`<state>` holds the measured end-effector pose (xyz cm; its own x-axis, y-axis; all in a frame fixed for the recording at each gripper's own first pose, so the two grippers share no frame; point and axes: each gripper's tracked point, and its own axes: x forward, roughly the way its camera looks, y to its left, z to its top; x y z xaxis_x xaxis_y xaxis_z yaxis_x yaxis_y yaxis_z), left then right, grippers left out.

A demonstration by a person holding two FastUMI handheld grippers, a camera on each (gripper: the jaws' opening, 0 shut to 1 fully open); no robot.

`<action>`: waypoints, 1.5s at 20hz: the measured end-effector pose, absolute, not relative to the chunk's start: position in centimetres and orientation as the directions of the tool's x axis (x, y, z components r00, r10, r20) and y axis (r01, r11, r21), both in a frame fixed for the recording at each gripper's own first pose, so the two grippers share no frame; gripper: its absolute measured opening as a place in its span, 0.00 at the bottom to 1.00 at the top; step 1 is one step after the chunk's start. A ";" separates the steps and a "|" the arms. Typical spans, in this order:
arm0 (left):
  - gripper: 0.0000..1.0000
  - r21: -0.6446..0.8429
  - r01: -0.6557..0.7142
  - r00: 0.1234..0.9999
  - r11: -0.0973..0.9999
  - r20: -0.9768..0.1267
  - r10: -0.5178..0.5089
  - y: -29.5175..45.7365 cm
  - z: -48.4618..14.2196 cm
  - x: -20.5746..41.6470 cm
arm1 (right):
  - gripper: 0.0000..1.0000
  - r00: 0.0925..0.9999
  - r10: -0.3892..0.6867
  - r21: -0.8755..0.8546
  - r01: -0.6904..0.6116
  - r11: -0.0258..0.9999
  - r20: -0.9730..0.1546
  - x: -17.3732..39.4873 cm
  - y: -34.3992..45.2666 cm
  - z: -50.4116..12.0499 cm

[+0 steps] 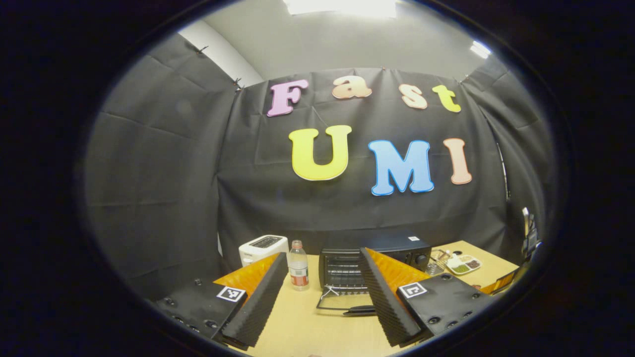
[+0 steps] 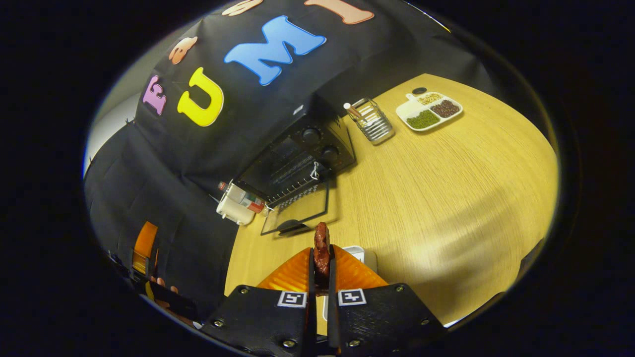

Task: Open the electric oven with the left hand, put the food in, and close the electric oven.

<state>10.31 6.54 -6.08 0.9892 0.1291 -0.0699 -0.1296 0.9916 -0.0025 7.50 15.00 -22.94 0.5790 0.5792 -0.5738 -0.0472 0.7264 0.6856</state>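
Left gripper [image 1: 322, 270]: fingers spread wide, nothing between them, held above the wooden table [image 1: 297, 327]. Straight ahead, between and just past its fingertips, sits the electric oven [image 1: 372, 258] with its glass door [image 1: 342, 303] dropped flat onto the table, handle toward the gripper. The rack inside is visible. Ahead-left of the oven stands a clear water bottle [image 1: 298, 265] with a red label, and a white toaster [image 1: 263, 249] behind that. Ahead-right, past the oven: a wire rack [image 1: 436, 263], then a white divided tray [image 1: 465, 264] with green and brown portions.

Right gripper [image 2: 321, 258]: fingers pressed together on a dark reddish piece of food [image 2: 322, 248], which sticks out beyond the fingertips. Camera is tilted, so the scene runs diagonally. A white dish [image 2: 361, 255] edge shows on the table just below and right of the fingers. Ahead, the open door [image 2: 297, 208] lies on the table, well apart from the food; the oven body [image 2: 302, 153] is behind it, two knobs on the right side of its front. Bottle and toaster are ahead-left of the door. Wire rack [image 2: 373, 121] and divided tray [image 2: 429, 110] sit farther out, ahead-right. Low on the left edge, the other gripper and the fingertips [image 2: 161, 283] of the hand holding it show.
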 end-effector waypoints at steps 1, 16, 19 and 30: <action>1.00 -0.003 -0.126 0.989 0.992 -0.072 0.126 6.7 -6.3 10.7 | 0.09 0.586 0.586 0.691 -0.061 0.720 -0.559 8.1 15.6 -22.1; 0.96 -0.048 -0.117 0.987 0.992 -0.116 0.111 11.8 -9.1 15.9 | 0.09 0.652 0.616 0.755 -0.100 0.648 -0.443 18.6 26.4 -20.0; 1.00 -0.044 -0.116 0.987 0.992 -0.116 0.111 13.1 -9.3 17.1 | 0.08 0.661 0.612 0.761 -0.094 0.642 -0.434 20.7 28.3 -20.7; 1.00 0.009 -0.152 0.978 0.988 -0.142 0.152 17.8 -10.4 19.1 | 0.08 0.709 0.594 0.797 -0.074 0.599 -0.380 27.3 34.9 -23.8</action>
